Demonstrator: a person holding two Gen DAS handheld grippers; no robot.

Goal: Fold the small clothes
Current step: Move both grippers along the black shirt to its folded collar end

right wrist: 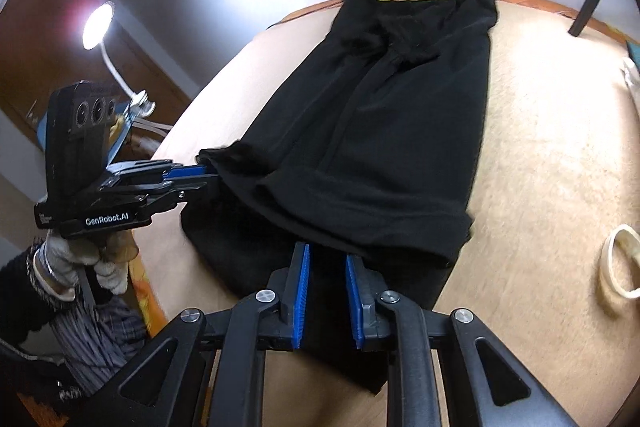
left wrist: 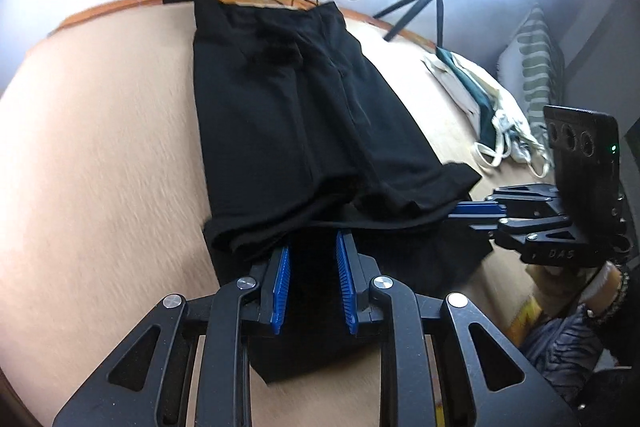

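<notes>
Both the left gripper (left wrist: pixel 312 247) and right gripper (right wrist: pixel 326 259) clamp ribbed blue pads on the near hem of soft black shorts (left wrist: pixel 288 115) spread over a fuzzy beige blanket (left wrist: pixel 100 147).

Black shorts (left wrist: pixel 288 115) (right wrist: pixel 384 115), lying flat lengthwise on beige surface, near hem folded back over itself

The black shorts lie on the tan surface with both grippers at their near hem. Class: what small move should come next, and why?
Probably lift the near hem and carry it toward the far waistband: the left gripper and right gripper each pinch the black shorts, which lie lengthwise on the tan surface.
</notes>
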